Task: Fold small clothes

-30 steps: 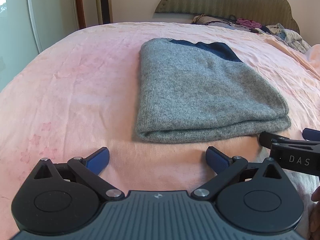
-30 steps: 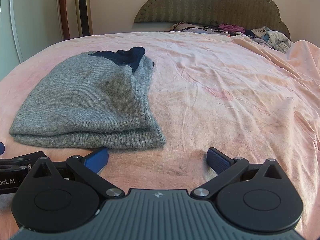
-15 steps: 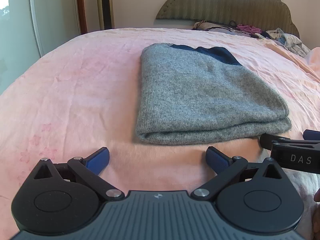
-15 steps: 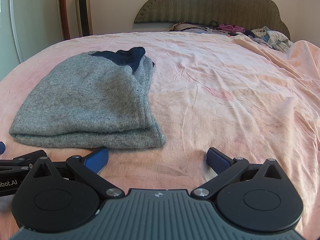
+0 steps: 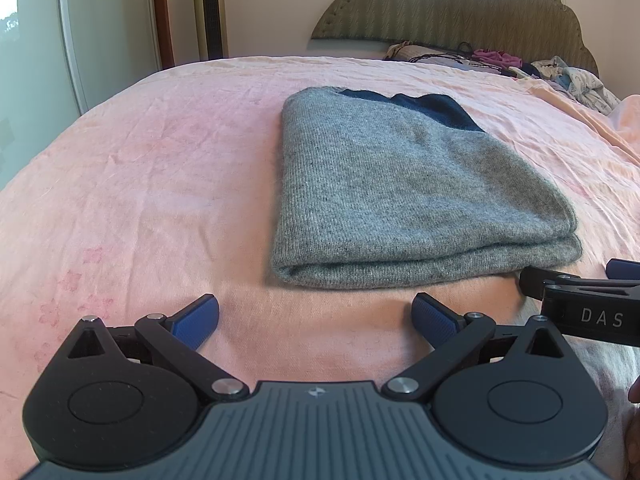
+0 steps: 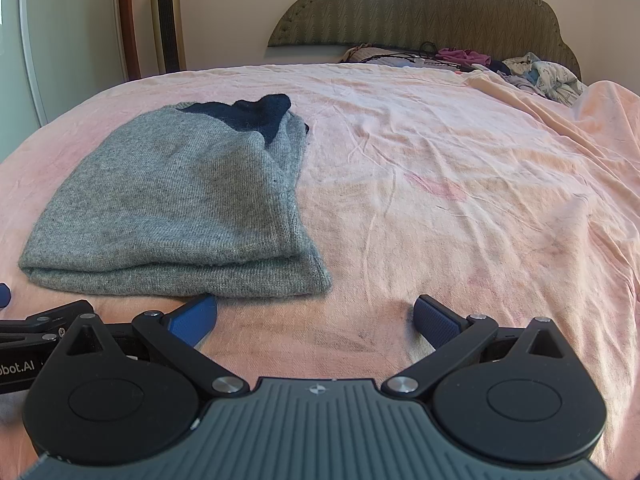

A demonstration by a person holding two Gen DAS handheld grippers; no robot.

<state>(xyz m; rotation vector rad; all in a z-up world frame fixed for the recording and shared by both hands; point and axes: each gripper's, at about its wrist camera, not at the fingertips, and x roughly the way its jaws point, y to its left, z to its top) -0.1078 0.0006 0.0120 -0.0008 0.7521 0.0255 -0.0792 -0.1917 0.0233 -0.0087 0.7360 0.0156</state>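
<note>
A grey knit sweater point(image 5: 404, 188) with a dark blue collar lies folded in a flat rectangle on the pink bed sheet point(image 5: 140, 184). It also shows in the right wrist view point(image 6: 180, 208). My left gripper point(image 5: 316, 316) is open and empty, just short of the sweater's near folded edge. My right gripper point(image 6: 316, 316) is open and empty, near the sweater's near right corner. The right gripper's side shows at the right edge of the left wrist view point(image 5: 580, 304). The left gripper's side shows at the left edge of the right wrist view point(image 6: 36, 328).
A padded headboard point(image 6: 420, 8) stands at the far end. A heap of loose clothes point(image 6: 532, 72) lies at the far right of the bed. A tower fan point(image 6: 166, 20) and a white door point(image 5: 36, 40) stand at the far left.
The left wrist view has tilted up a little, so the sweater sits slightly lower in it. Both grippers stay open and the sweater has not moved.
</note>
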